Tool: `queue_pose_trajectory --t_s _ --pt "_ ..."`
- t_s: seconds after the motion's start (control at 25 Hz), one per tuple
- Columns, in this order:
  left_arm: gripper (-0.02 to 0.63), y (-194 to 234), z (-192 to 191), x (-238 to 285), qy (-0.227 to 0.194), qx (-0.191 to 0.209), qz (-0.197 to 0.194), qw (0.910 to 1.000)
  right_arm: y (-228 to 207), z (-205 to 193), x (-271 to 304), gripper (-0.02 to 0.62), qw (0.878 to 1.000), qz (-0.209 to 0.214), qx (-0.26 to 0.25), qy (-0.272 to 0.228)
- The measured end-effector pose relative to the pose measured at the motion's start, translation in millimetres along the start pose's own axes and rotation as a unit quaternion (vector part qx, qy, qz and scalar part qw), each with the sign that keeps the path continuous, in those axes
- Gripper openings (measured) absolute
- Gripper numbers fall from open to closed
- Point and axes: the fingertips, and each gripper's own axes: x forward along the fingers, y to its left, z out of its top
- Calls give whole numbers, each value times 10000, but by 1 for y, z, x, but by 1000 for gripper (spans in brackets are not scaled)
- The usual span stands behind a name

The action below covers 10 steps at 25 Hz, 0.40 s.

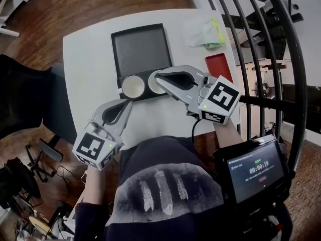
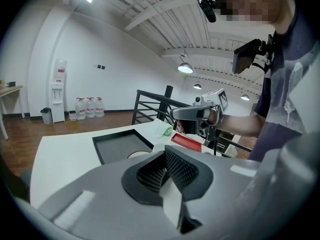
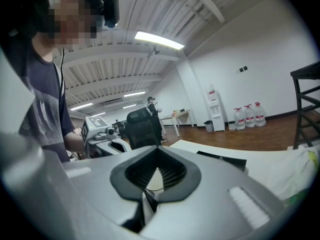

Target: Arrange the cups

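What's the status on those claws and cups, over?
Left gripper shut, empty. Right gripper shut, empty, above the right-hand cup. Two cups side by side at the black tray's near edge. Nothing in the way.

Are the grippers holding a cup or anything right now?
No, nothing is held. The left gripper and the right gripper both have their jaws shut together with nothing between them.

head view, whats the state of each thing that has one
left tongs: shut, empty
right tongs: shut, empty
left cup: upright, empty
right cup: upright, partly hidden by right tongs
tray: flat, recess bare
screen: on, showing a timer
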Motion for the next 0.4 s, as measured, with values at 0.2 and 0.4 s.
queue_pose_trajectory --t_s 0.2,0.4 --pt "14 -1 -3 1 99 28 -8 9999 0 2 0 5 10000 -3 -47 -18" --pt "14 -3 0 1 -18 -55 -2 10000 -1 3 -1 5 10000 -18 -83 -37"
